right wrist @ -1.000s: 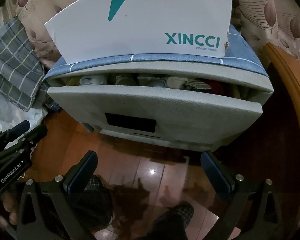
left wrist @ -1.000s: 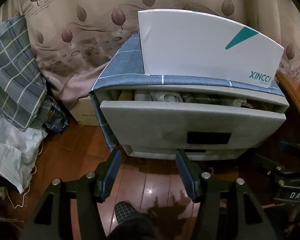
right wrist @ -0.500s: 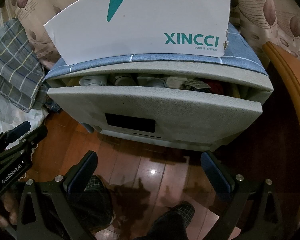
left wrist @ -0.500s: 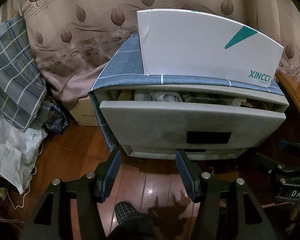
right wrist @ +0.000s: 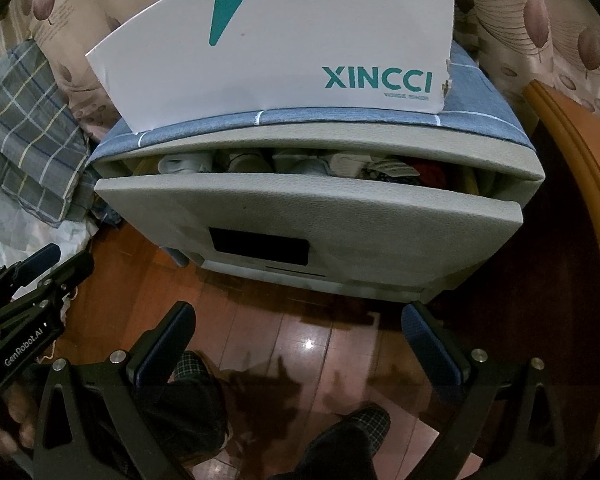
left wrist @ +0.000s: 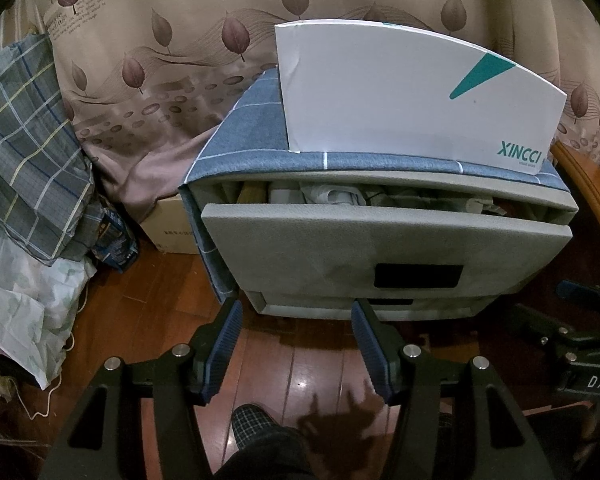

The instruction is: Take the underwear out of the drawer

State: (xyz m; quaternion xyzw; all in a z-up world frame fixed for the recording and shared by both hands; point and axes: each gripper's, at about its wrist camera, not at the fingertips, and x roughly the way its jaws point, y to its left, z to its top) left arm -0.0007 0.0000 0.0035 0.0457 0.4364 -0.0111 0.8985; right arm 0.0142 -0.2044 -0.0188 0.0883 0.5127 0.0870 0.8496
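A grey fabric drawer (left wrist: 384, 248) (right wrist: 300, 216) stands pulled out a little from a blue-covered cabinet. Folded pale and dark underwear (left wrist: 332, 194) (right wrist: 300, 164) shows in the gap above the drawer's front. My left gripper (left wrist: 296, 312) hangs open over the wooden floor, just in front of the drawer's lower left corner, holding nothing. My right gripper (right wrist: 300, 316) is open wider, also empty, below the drawer's front. The left gripper (right wrist: 32, 280) appears at the left edge of the right wrist view, and the right gripper (left wrist: 580, 320) at the right edge of the left wrist view.
A white XINCCI shoe box (left wrist: 412, 92) sits on the cabinet top. Checked cloth (left wrist: 24, 140) and a cardboard box (left wrist: 168, 224) lie to the left, a leaf-patterned curtain (left wrist: 160, 60) behind, a wooden furniture edge (right wrist: 572, 152) at right. A person's slippered feet (right wrist: 348, 432) stand on the floor.
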